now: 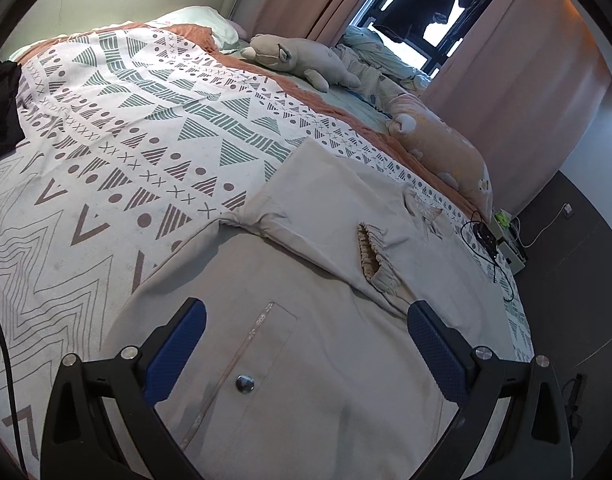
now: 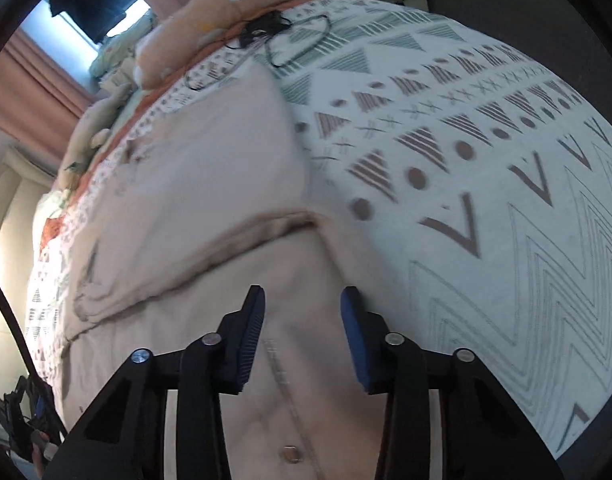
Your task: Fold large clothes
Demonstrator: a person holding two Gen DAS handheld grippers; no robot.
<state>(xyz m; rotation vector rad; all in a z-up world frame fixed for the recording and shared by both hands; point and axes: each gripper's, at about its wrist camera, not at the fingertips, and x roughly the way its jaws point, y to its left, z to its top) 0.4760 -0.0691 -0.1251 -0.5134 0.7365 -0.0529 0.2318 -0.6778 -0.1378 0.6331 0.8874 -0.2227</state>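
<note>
A beige jacket [image 1: 306,360] lies spread on a bed [image 1: 45,240] covered by a white quilt [image 1: 145,128] printed with green and brown triangles, dots, crosses and zigzag lines. The jacket sits toward the bed's near edge, on the side where the floor [image 1: 566,300] shows. One sleeve [image 1: 346,208] is folded across the body, its ribbed cuff [image 1: 370,256] lying on top of the cloth. A metal snap button [image 1: 244,383] and a straight seam run down the front panel.

The left hand-held gripper [image 1: 306,320] hangs over the jacket's front with its blue pads [image 1: 177,352] wide apart and nothing between them; the snap button lies below the gap.

The right hand-held gripper [image 2: 301,312] hangs over the jacket [image 2: 193,200] near its edge, where the beige cloth meets the quilt [image 2: 466,160]. Its jaws stand partly open, much narrower than the left ones, with no cloth pinched between the pads [image 2: 249,340]. This view is blurred.

At the far edge of the bed lie a grey plush toy [image 1: 301,56], a peach pillow [image 1: 446,148] and a pale pillow [image 1: 201,20]. A black cable [image 1: 486,240] is tangled at the bed's corner beside the peach pillow. Pink curtains [image 1: 506,60] hang beyond, and a dark garment [image 1: 1,104] lies at the bed's other side.
</note>
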